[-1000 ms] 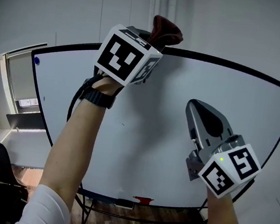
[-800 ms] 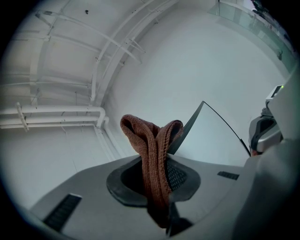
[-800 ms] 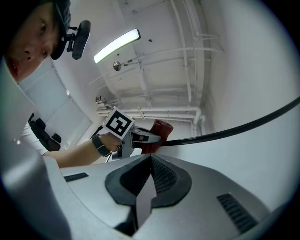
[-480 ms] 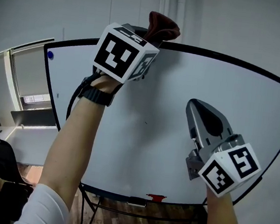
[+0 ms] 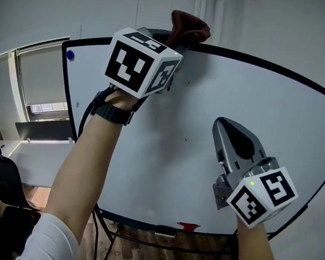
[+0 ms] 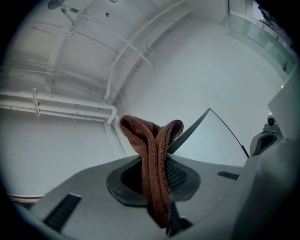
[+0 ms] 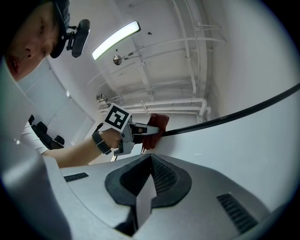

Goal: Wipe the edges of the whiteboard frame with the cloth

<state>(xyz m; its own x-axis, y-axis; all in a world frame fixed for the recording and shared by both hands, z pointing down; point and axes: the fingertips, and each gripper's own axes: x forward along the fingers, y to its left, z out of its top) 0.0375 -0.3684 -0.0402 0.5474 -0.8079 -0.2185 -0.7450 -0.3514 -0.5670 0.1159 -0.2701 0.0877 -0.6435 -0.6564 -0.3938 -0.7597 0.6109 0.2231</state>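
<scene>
Up on the top edge of the whiteboard frame (image 7: 212, 121), the cloth (image 5: 189, 28) clenched in the left tongs (image 5: 179, 41) has slid toward the left corner, so wiping's progressing. Right tongs (image 5: 226, 132) hang clenched, empty.

Holds left gripper (image 6: 159, 180) high on a bare, outstretched forearm (image 5: 84, 163), with jaws clamped on a fold of cloth (image 6: 150, 136). Holds right gripper (image 5: 232, 138) lower, angled up and leftward, with jaws pressed together, gripping nothing.
</scene>
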